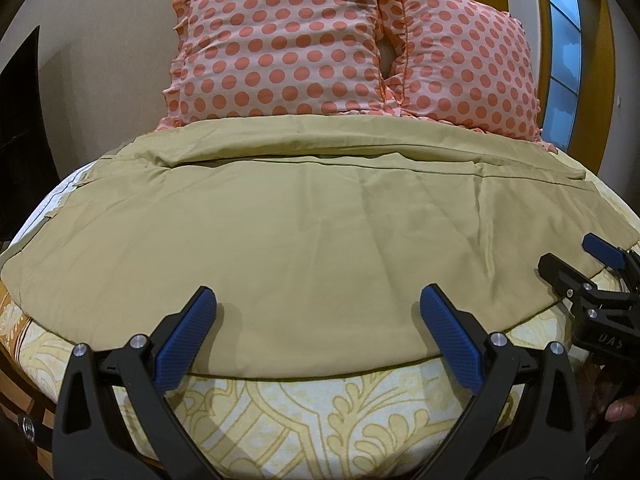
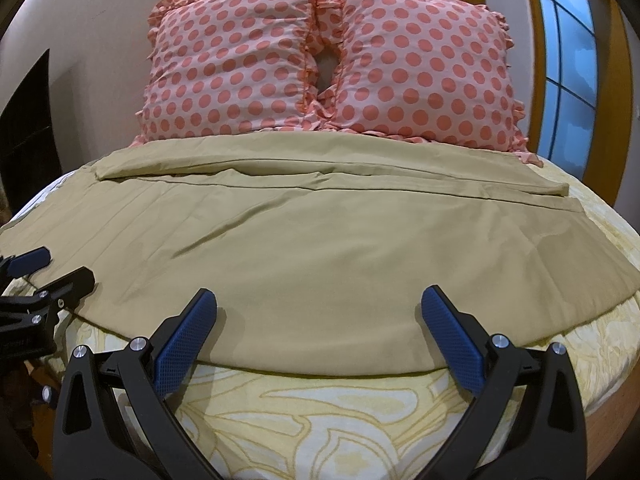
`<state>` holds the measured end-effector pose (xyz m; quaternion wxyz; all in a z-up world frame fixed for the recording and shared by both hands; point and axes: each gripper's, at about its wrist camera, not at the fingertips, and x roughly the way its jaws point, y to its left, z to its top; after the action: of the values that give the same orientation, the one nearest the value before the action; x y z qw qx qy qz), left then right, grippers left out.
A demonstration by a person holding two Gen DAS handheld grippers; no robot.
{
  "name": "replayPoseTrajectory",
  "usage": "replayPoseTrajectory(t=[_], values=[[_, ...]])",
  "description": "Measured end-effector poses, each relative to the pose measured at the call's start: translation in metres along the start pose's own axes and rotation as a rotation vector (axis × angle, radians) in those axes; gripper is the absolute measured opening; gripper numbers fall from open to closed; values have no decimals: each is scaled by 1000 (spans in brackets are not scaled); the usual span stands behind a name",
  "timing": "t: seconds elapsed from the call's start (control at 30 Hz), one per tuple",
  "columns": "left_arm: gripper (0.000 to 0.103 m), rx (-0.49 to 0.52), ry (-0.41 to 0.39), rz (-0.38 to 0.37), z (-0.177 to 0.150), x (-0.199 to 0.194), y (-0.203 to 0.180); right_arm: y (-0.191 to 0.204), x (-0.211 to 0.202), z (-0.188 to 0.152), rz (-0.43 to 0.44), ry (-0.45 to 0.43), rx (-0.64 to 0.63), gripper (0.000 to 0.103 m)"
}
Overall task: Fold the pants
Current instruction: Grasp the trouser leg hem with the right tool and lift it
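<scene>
The olive-tan pants [image 1: 304,232] lie spread flat across the bed, with a folded band along their far side; they fill the middle of the right wrist view [image 2: 320,248] too. My left gripper [image 1: 318,308] is open, its blue pads just above the pants' near edge, holding nothing. My right gripper [image 2: 319,310] is open too, hovering over the near edge. The right gripper also shows at the right edge of the left wrist view [image 1: 576,256], and the left gripper at the left edge of the right wrist view [image 2: 60,268].
Two pink polka-dot pillows [image 1: 280,44] [image 2: 424,68] stand against the wall behind the pants. The yellow patterned bedsheet [image 1: 320,412] shows below the pants' near edge. A window [image 2: 568,60] is at the right, dark furniture [image 1: 20,120] at the left.
</scene>
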<state>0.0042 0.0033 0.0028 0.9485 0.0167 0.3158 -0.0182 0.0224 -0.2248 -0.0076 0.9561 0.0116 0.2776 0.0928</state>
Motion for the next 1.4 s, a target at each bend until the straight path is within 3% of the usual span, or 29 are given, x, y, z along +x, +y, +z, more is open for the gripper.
replayPoseTrajectory(t=[0.17,0.33,0.5,0.6,0.7,0.8,0.87,0.97,1.0,1.1,1.23,1.33,1.4], values=[[101,17,28,-19,5,2,3,-24,3,25,32,53,58,102],[101,13,49,53,20,8,13,-98,30,100,-99,29,237,102],[101,-9,70,135,39,17,23,-180,141,177,-306,152,431,101],[101,-29,123,141,51,26,29,-217,194,194,-389,215,517,81],[101,-59,127,118,59,28,36,-246,239,208,-456,250,616,80],[101,-80,131,108,65,31,41,-259,272,209,-529,324,629,80],[101,-89,140,97,65,34,42,-256,286,208,-587,340,546,76],[101,-98,152,80,63,37,42,-254,283,203,-526,292,503,50],[101,-100,150,74,63,38,42,-257,280,201,-502,278,503,25],[101,-107,141,63,61,35,43,-274,263,187,-381,218,605,6],[101,-143,110,36,58,24,52,-290,207,157,-173,28,754,4],[101,-178,80,16,59,17,62,-278,130,122,0,-117,804,4],[101,-197,52,-6,62,10,68,-258,85,95,70,-168,820,4]])
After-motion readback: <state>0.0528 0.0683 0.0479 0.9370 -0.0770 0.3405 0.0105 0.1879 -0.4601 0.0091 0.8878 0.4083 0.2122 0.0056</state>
